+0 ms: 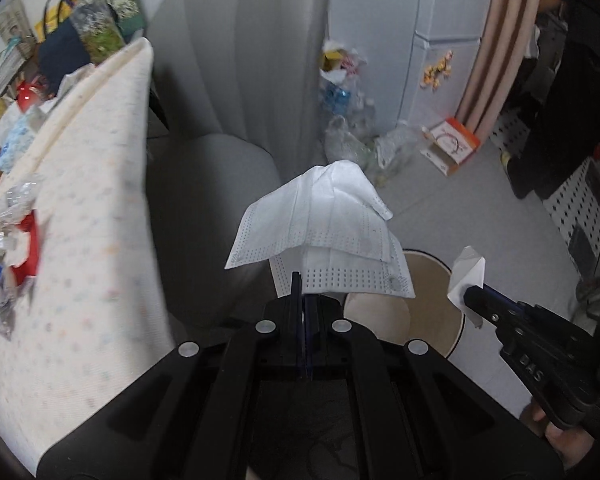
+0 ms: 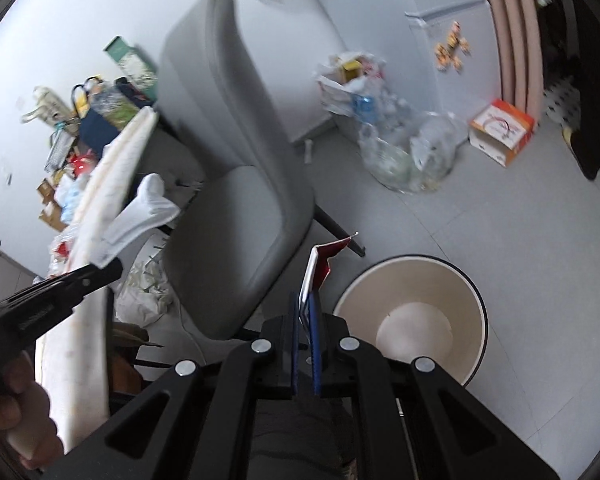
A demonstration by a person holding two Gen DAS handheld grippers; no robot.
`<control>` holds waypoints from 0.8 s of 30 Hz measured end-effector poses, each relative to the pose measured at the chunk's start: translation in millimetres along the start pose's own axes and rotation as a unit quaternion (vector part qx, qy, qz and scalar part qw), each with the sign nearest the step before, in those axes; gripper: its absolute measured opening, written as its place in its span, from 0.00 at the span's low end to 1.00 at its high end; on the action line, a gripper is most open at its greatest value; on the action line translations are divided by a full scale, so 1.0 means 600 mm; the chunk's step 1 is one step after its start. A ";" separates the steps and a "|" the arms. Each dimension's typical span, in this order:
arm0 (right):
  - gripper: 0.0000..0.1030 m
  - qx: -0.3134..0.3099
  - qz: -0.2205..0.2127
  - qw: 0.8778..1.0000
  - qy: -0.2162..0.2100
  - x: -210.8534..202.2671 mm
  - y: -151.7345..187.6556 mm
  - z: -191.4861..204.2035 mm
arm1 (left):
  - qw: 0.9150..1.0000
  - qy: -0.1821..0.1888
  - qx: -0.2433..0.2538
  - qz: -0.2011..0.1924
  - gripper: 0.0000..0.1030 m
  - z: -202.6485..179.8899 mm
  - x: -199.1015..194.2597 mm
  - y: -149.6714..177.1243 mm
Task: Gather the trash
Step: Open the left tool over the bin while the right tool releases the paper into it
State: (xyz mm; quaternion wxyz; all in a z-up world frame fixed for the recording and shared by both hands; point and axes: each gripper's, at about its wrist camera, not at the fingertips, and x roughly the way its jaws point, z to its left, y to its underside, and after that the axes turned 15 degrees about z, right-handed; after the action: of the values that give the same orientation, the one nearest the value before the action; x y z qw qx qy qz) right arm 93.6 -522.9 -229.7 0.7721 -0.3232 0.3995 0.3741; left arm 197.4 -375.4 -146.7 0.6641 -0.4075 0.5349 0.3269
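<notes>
We have the left tongs [image 1: 300, 280] pinched shut on a face mask [image 1: 320, 224] and the right tongs [image 2: 306, 300] clamped on a wrapper [image 2: 318, 264], both near the seemingly empty bin [image 2: 476, 304] but not yet dropped, while farther off more litter [image 1: 4, 264] waits on the table [image 1: 88, 200].

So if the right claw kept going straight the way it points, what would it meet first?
Probably the grey chair: the right claw, shut on a red and white wrapper, points at the seat's edge. The bin sits just right of that line. Depth is unclear.
</notes>
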 end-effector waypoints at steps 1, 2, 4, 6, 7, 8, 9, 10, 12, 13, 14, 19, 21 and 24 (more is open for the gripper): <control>0.12 0.012 0.011 1.000 -0.002 0.015 -0.002 -0.016 | 1.000 -0.001 0.002 0.007 0.02 -0.005 0.008 -0.003; 0.26 0.025 0.018 1.000 -0.004 0.027 -0.003 -0.031 | 1.000 -0.002 0.004 0.014 0.02 -0.010 0.018 -0.007; 0.58 0.048 0.016 0.999 0.003 0.038 0.000 -0.055 | 1.000 -0.001 0.009 0.026 0.02 -0.023 0.035 -0.012; 0.60 0.054 0.016 0.998 -0.003 0.041 0.005 -0.073 | 0.999 -0.002 0.015 0.035 0.02 -0.032 0.049 -0.015; 0.60 0.060 0.018 0.998 -0.004 0.041 0.009 -0.083 | 0.999 -0.001 0.019 0.038 0.02 -0.039 0.055 -0.013; 0.60 0.067 0.016 0.998 0.003 0.037 0.014 -0.093 | 0.999 0.001 0.022 0.043 0.02 -0.044 0.060 -0.012; 0.60 0.074 0.014 0.997 0.010 0.032 0.019 -0.103 | 0.998 0.005 0.028 0.048 0.02 -0.054 0.067 -0.013; 0.61 0.077 0.013 0.997 0.014 0.029 0.022 -0.111 | 0.998 0.008 0.034 0.052 0.02 -0.061 0.073 -0.012; 0.67 0.089 0.005 0.996 0.026 0.011 0.035 -0.132 | 0.997 0.015 0.047 0.058 0.02 -0.081 0.081 -0.010; 0.71 0.093 0.001 0.995 0.033 0.002 0.043 -0.140 | 0.996 0.020 0.054 0.062 0.02 -0.094 0.086 -0.009; 0.74 0.100 -0.003 0.994 0.040 -0.007 0.046 -0.151 | 0.996 0.024 0.061 0.065 0.02 -0.107 0.091 -0.008; 0.75 0.140 -0.027 0.988 0.056 -0.058 0.064 -0.201 | 0.991 0.053 0.087 0.086 0.03 -0.159 0.110 -0.002; 0.75 0.145 -0.040 0.987 0.061 -0.074 0.063 -0.214 | 0.988 0.061 0.102 0.100 0.18 -0.174 0.117 0.000; 0.77 0.153 -0.058 0.985 0.062 -0.094 0.062 -0.223 | 0.989 0.061 0.103 0.083 0.80 -0.179 0.107 0.006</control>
State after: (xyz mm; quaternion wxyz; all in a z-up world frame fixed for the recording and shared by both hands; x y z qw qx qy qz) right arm -10.2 -628.7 -251.6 0.8067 -0.2459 0.4797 0.2424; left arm 160.2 -469.3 -220.1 0.6394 -0.3102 0.6369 0.2989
